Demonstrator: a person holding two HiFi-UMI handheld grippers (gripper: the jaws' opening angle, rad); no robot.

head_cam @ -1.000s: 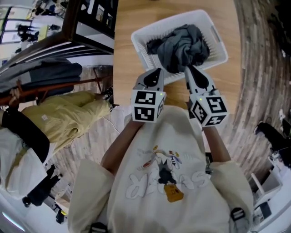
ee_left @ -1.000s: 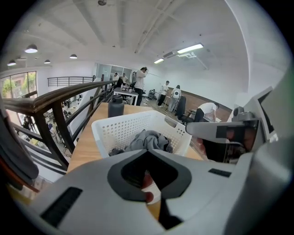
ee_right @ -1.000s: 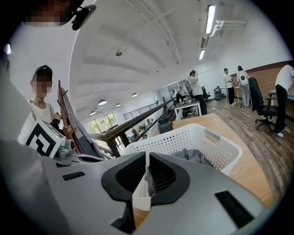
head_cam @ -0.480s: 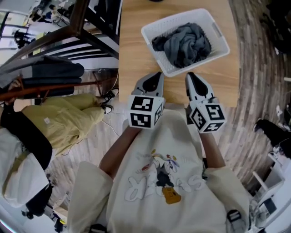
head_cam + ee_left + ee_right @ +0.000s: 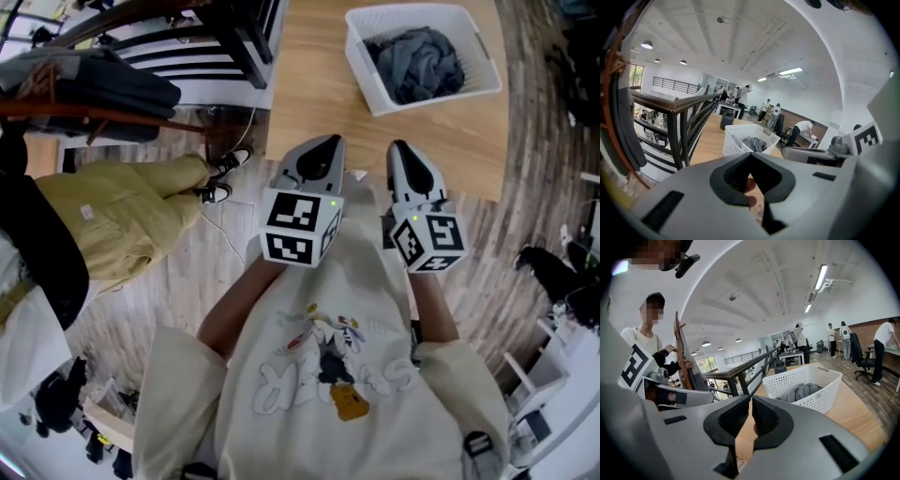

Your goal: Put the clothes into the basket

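Head view: one white basket (image 5: 367, 75) on the wood table (image 5: 309, 84), with one grey clothes bundle (image 5: 419, 64) inside it. Two grippers, both on the near side of the basket and well apart from it. Left gripper (image 5: 322, 142): jaws fully closed, holding nothing. Right gripper (image 5: 403, 148): jaws together bar a hairline slit, nothing in them. Only head view shows the one yellow jacket (image 5: 122, 211), far left of the basket. Only the gripper views show one dark pot (image 5: 726, 119) behind the basket. Only right gripper view shows a person in a cap (image 5: 644, 345), left of the basket.
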